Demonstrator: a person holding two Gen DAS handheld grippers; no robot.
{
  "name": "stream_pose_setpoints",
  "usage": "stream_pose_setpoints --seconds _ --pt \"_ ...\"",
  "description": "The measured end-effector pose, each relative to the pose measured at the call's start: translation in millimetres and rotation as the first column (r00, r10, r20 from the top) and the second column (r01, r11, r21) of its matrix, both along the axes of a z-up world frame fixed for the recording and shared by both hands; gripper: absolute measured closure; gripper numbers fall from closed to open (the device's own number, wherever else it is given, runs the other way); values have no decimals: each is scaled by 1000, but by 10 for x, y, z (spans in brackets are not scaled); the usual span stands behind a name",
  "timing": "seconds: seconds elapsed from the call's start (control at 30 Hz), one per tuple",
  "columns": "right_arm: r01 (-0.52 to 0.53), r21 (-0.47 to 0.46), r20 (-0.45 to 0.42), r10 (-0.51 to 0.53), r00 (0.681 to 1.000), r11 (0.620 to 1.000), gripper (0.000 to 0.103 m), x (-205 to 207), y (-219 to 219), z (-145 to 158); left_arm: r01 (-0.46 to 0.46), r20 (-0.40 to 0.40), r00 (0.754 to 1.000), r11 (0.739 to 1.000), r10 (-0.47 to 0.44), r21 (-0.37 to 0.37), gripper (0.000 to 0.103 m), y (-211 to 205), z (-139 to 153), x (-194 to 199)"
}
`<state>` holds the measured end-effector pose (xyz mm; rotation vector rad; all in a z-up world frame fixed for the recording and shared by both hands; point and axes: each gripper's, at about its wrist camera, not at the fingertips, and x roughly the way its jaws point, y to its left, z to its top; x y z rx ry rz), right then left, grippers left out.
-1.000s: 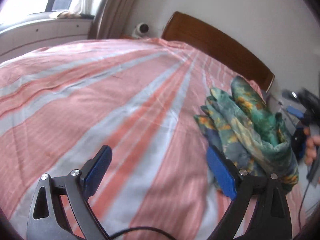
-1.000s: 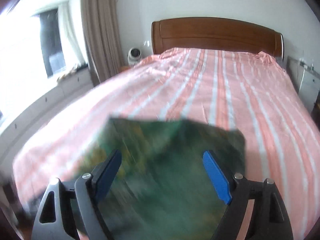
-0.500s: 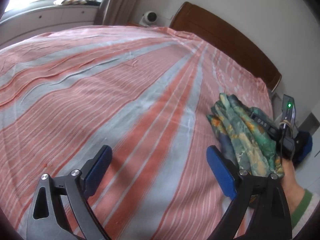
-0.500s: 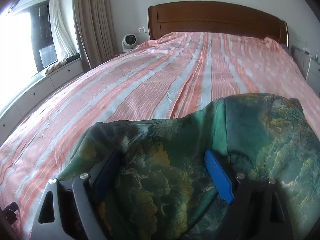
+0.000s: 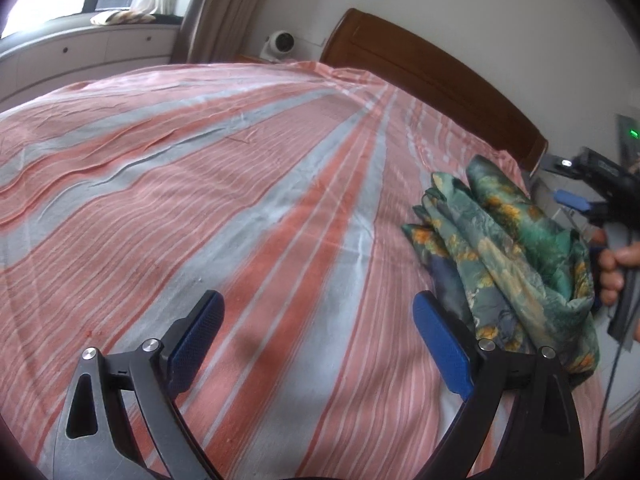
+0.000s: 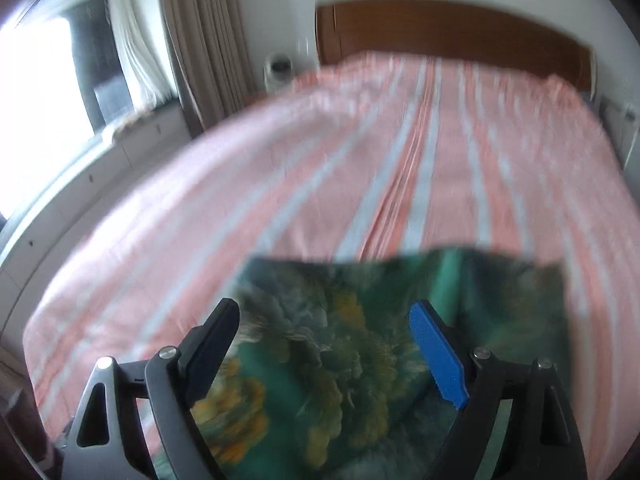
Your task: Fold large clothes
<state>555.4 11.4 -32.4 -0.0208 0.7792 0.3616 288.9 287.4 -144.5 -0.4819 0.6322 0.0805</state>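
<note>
A folded green garment with yellow flower print [image 5: 516, 252] lies on the bed near its right edge. My left gripper [image 5: 318, 332] is open and empty, low over the striped sheet to the left of the garment. In the right wrist view the garment [image 6: 360, 352] lies flat under my right gripper [image 6: 324, 344], which is open with nothing between its fingers. In the left wrist view the right gripper [image 5: 600, 200] shows beyond the garment, held by a hand. The right wrist view is blurred.
The bed [image 5: 200, 200] has a pink and grey striped sheet and a wooden headboard [image 5: 420, 76]. A small white fan [image 5: 281, 43] stands by the curtain. A window bench with drawers [image 5: 80, 56] runs along the left. A bedside stand [image 5: 628, 136] is at the right.
My right gripper has pulled back and up from the garment, which now lies flat below it. My left gripper has shifted a little over the sheet and stays open.
</note>
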Motion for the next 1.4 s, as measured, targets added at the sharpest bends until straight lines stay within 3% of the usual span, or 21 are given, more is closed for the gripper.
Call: stream_pose_setpoints --seconds 0.07,0.13,0.33,0.4,0.47,0.63,0.87,0.93,1.03,1.17,1.23,1.33,1.4 --pt "20 -17 82 -19 996 1000 15 -220 -100 146 -8 8 1000 1000 8 -12 8 25 23 -28" --pt "38 -58 150 -29 988 998 14 -414 -104 101 -18 10 1000 1000 19 -21 8 56 31 -38" --pt "-87 -184 163 117 980 979 10 -547 457 -680 -40 6 999 999 40 -21 7 146 33 -90" --pt "-107 -196 171 141 975 975 10 -589 551 -1015 -41 -3 999 999 41 -16 7 180 21 -74" --pt "-95 -188 218 136 966 978 10 -639 526 -1102 -41 -14 999 999 40 -22 7 202 4 -37" --pt "-104 -121 203 127 971 987 9 -573 378 -1142 -33 -43 999 998 31 -50 7 190 -33 48" --pt "-89 -165 200 121 972 982 8 -555 478 -1139 9 -39 999 999 -11 -31 6 35 -51 46" --pt "-84 -200 151 116 982 976 7 -504 539 -1069 27 -42 999 998 -29 -49 6 -6 -84 15" --pt "-64 -237 89 87 992 969 7 -521 571 -677 17 -30 999 997 -19 -81 6 -20 -127 -111" --pt "-41 -78 182 55 982 996 4 -1158 141 106 3 -27 1000 999 -4 -52 6 -55 -102 -285" --pt "-53 -2 189 52 981 999 1 -1585 -243 278 24 -39 999 998 -26 -51 6 -92 -81 -354" --pt "-41 13 149 39 988 999 1 -2247 -919 127 73 -47 996 989 -80 -126 6 -156 4 -464" --pt "27 -39 95 -23 995 999 1 -2730 -1453 -216 131 -23 990 969 -139 -209 6 -201 122 -519"
